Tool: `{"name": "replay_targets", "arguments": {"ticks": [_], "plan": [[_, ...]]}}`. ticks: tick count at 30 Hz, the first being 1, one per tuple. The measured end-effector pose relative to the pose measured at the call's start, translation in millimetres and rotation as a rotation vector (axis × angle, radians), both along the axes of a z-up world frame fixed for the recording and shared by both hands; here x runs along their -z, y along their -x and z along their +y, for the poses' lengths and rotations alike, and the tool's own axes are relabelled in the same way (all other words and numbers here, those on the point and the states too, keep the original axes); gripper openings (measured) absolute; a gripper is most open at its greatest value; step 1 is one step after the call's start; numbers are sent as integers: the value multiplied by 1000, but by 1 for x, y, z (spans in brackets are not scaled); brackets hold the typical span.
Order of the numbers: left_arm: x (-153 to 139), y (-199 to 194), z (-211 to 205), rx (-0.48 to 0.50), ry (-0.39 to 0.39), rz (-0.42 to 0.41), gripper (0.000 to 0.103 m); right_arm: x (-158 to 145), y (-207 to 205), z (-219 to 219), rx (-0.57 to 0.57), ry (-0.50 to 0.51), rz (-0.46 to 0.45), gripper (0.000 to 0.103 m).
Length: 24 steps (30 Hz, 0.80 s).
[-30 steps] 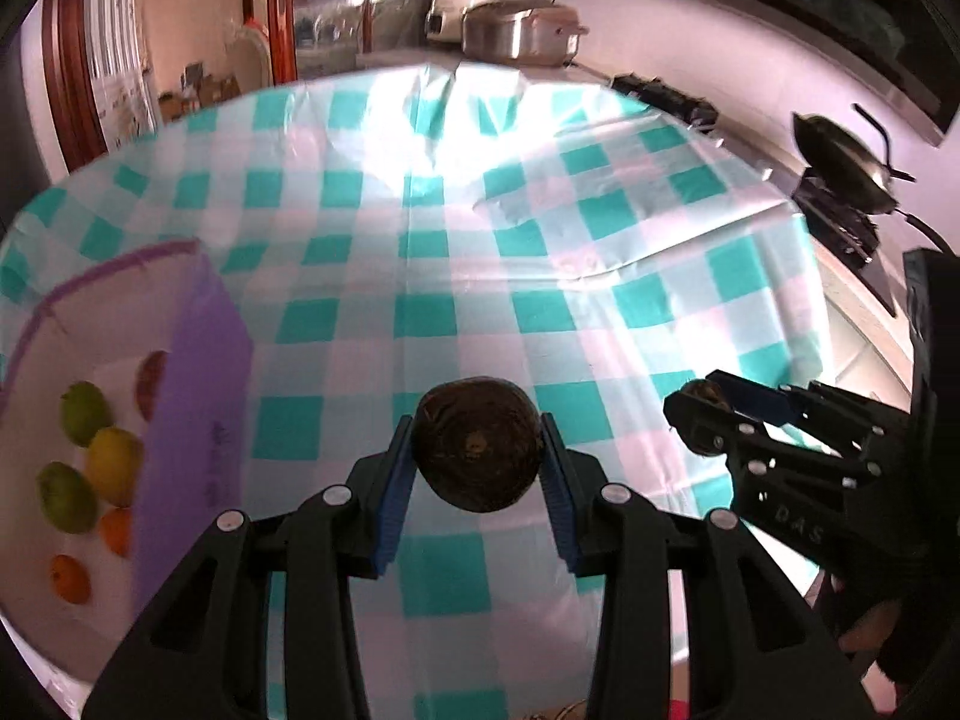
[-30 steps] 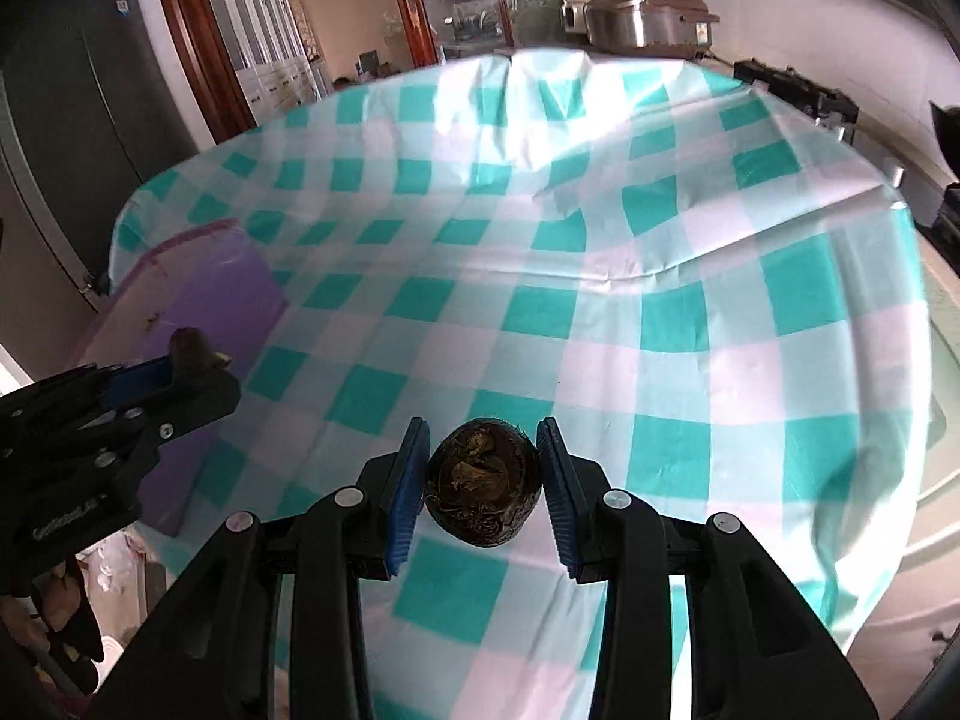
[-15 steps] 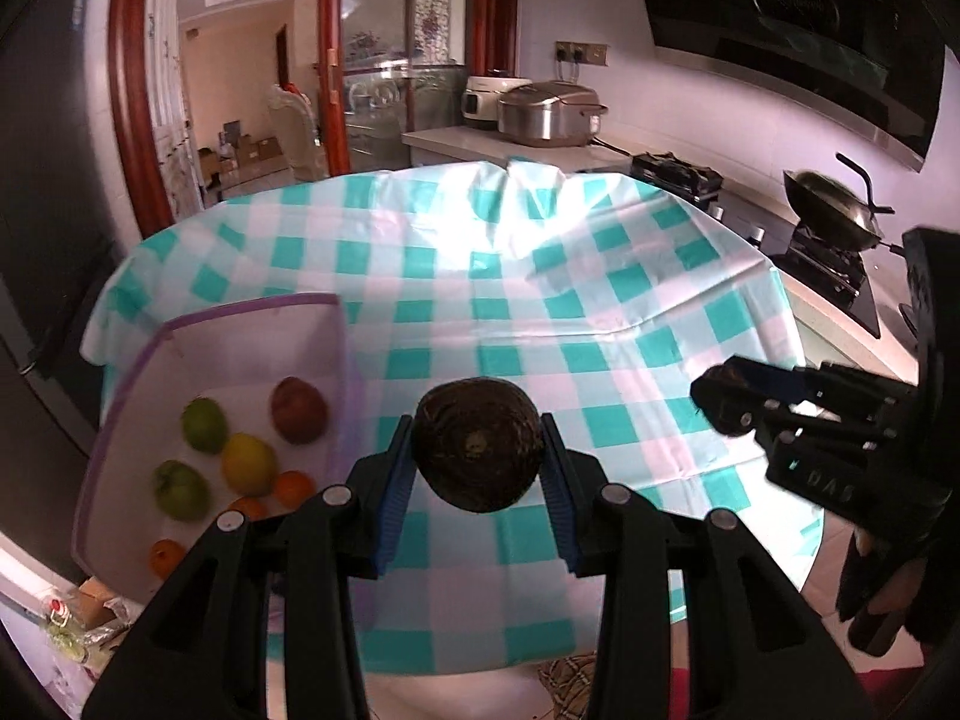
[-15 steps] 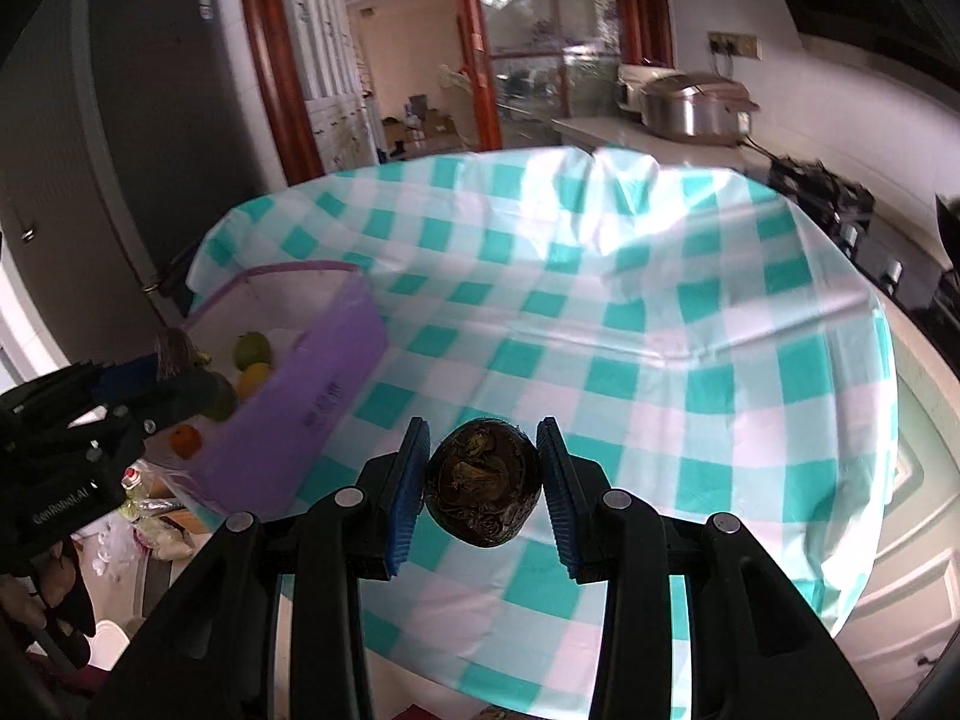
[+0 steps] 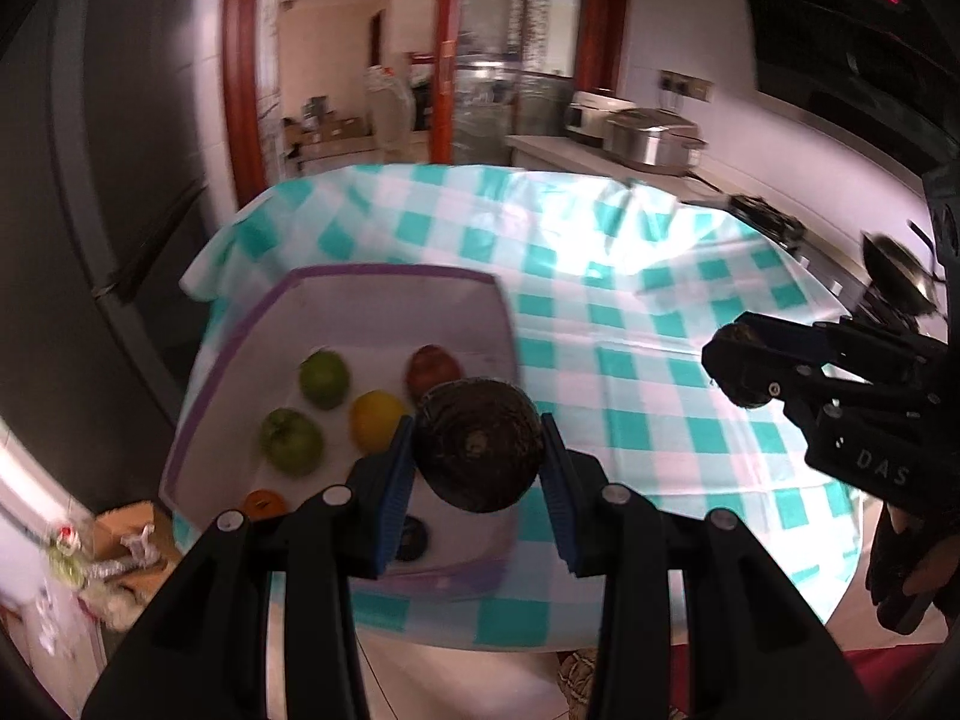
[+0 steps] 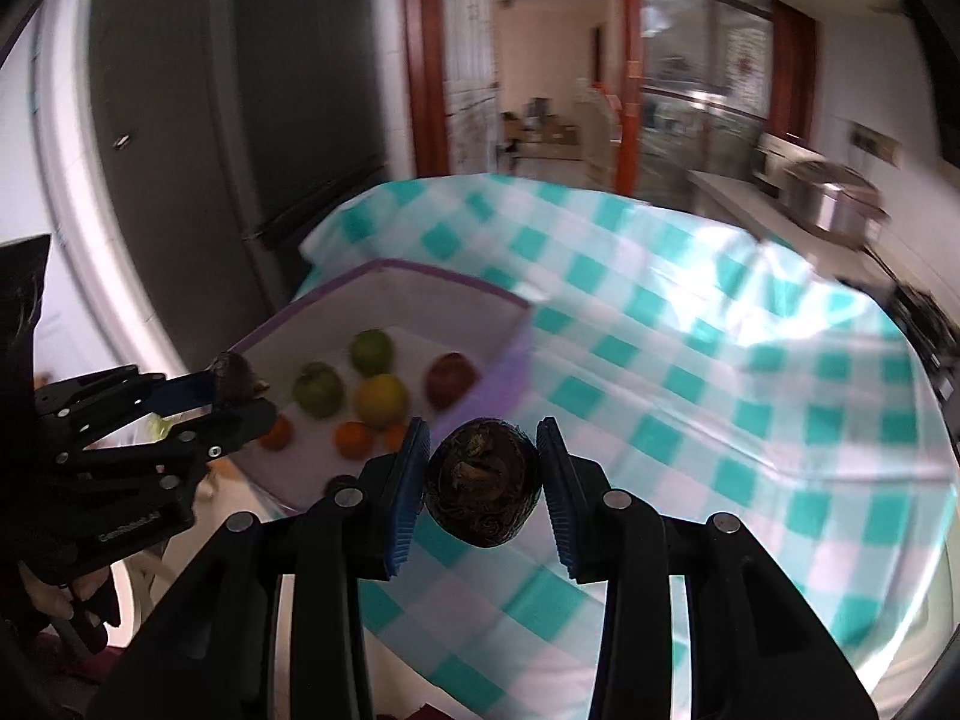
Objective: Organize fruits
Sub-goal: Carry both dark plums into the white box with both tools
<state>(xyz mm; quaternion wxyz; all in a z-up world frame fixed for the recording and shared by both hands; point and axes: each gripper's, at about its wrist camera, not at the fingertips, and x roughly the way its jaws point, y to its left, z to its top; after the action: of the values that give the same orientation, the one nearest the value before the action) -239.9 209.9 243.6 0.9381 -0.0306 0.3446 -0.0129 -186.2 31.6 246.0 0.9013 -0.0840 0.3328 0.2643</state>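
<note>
My left gripper (image 5: 478, 462) is shut on a dark brown round fruit (image 5: 478, 443) and holds it high over the near right part of the purple-rimmed white bin (image 5: 390, 273). My right gripper (image 6: 480, 483) is shut on a second dark brown fruit (image 6: 482, 489), held high above the table near the bin's right wall (image 6: 504, 372). The bin holds two green fruits (image 5: 324, 378), a yellow one (image 5: 377, 417), a red one (image 5: 433, 363), small oranges (image 6: 351, 440) and a dark fruit (image 5: 411, 535). Each gripper shows in the other's view: the right one (image 5: 741, 375), the left one (image 6: 237, 381).
The table has a teal and white checked cloth (image 5: 660, 312). A dark fridge (image 6: 240, 120) stands left of it. A counter with a steel cooker (image 5: 651, 141) and a stove with a pan (image 5: 894, 276) lie behind. A box and litter (image 5: 114, 546) sit on the floor.
Both grippers have risen and swung left toward the bin, each still holding its dark fruit. The bin's inside now shows in full in both views.
</note>
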Motion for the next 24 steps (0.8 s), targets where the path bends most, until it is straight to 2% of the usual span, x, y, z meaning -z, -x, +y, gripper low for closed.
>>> {"name": "replay_targets", "arguments": {"ticks": [8, 15, 19, 24], "plan": [[26, -21, 53, -185, 77, 73, 40, 9, -37, 66, -212, 72, 37, 37], [62, -41, 77, -331, 139, 166, 40, 28, -77, 106, -324, 103, 111, 37], [80, -51, 76, -368, 148, 210, 40, 44, -91, 121, -377, 134, 155, 38], [97, -68, 70, -389, 117, 259, 40, 73, -108, 138, -416, 197, 211, 38]]}}
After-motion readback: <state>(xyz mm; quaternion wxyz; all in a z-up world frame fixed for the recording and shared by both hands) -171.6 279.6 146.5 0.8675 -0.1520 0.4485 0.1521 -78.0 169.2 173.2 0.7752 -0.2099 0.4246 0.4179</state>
